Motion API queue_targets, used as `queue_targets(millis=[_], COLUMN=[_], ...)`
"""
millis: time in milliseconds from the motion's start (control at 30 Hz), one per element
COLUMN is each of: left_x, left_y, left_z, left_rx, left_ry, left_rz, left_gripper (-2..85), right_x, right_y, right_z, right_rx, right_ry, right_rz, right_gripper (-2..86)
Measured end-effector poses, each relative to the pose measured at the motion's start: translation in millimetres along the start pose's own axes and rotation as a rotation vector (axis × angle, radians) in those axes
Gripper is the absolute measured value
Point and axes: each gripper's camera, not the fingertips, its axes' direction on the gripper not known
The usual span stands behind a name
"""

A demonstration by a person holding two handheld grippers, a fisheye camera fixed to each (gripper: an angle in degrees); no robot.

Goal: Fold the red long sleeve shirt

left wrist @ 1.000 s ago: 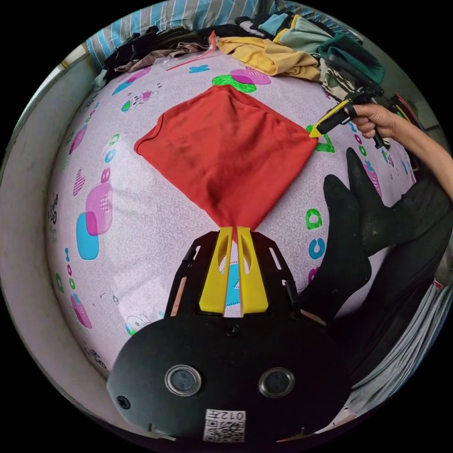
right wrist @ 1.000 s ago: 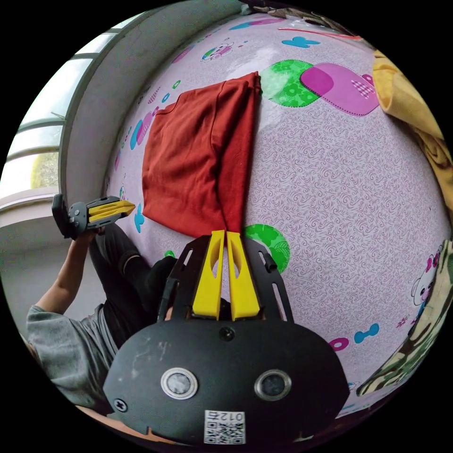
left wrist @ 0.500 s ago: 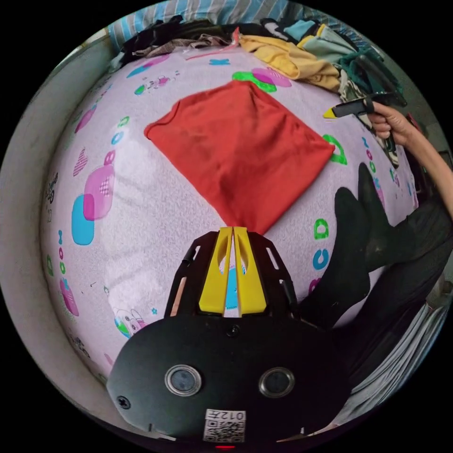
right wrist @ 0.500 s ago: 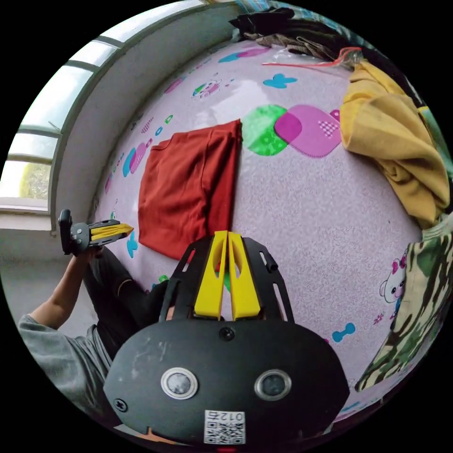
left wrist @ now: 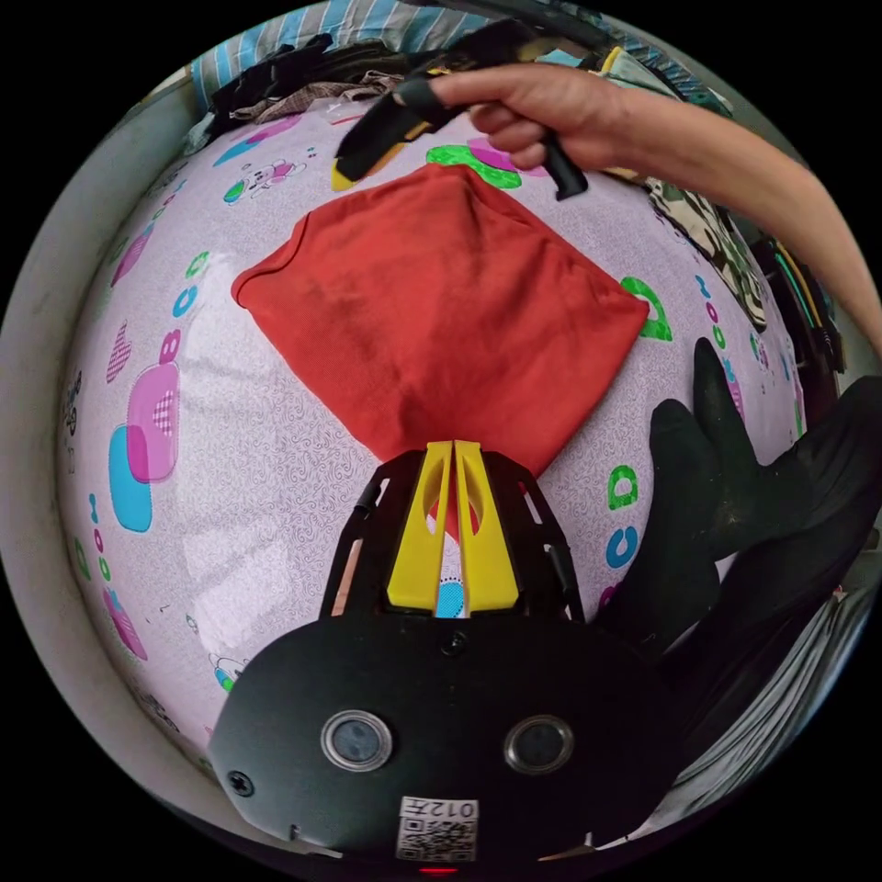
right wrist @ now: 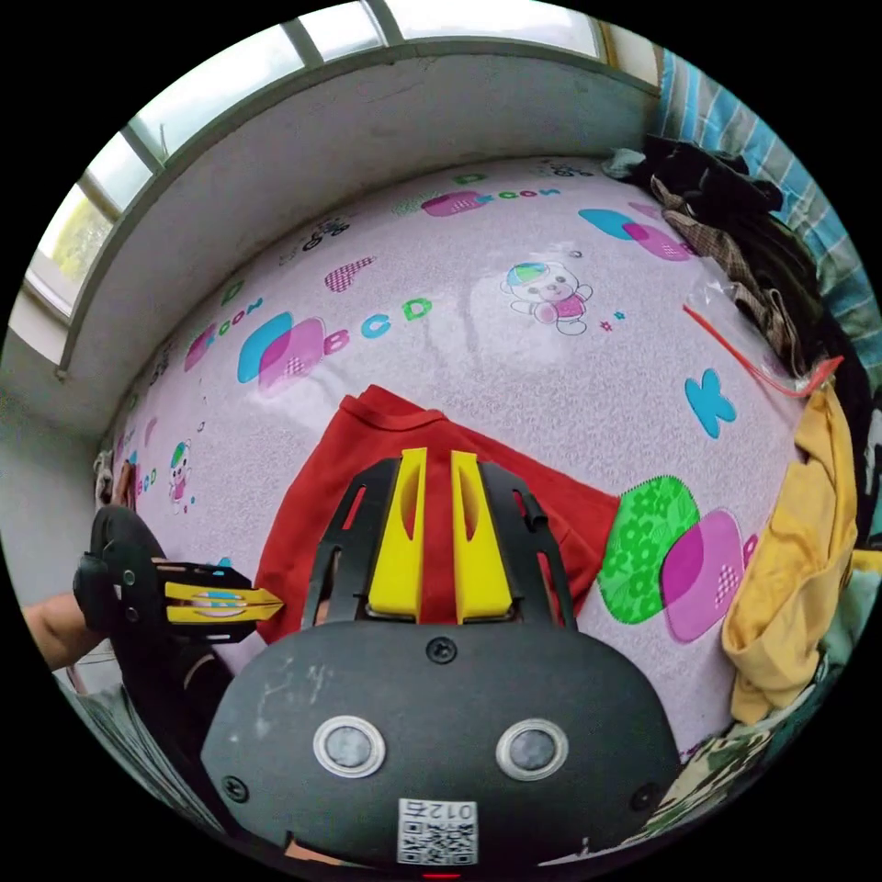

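One red long sleeve shirt (left wrist: 441, 312), folded into a flat square, lies on the pale lilac cartoon-printed mat (left wrist: 230, 441). The left claw (left wrist: 452, 455) has its two yellow jaws nearly together with a slim gap, the shirt's near corner under their tips; whether they pinch the cloth I cannot tell. The right claw (right wrist: 439, 464) hangs over the shirt (right wrist: 570, 524), jaws slightly apart and holding nothing. One hand (left wrist: 542, 101) carries it above the shirt's far corner. One yellow crumpled garment (right wrist: 790, 560) lies at the mat's edge.
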Motion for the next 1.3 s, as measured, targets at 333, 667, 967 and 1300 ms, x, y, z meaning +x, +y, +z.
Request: queue_targets(millis=[333,667,967,1300], left_x=[-13,-26,-66,-108], left_y=[14,36,22,-63], left_z=[-1,-12,-74,-38], left_rx=[0.024,0.031,0.195,0.113], left_ry=[0.036,0.102,-0.035,-0.038], left_rz=[-0.008,-0.045,-0.152,-0.243], left_gripper=[0.6,0.6,0.6,0.5], right_x=[3,15,55,55], right_y=[-21,-6,32,31], right_z=[14,-16,-42,-33], right_rx=[-0.051,0.025,-0.025,-0.102], right_ry=[0.034,-0.029,-0.052,0.017], right_rz=[0.015,0.143,0.214,0.122], right_gripper=[-0.7,0.2,4.9,1.1])
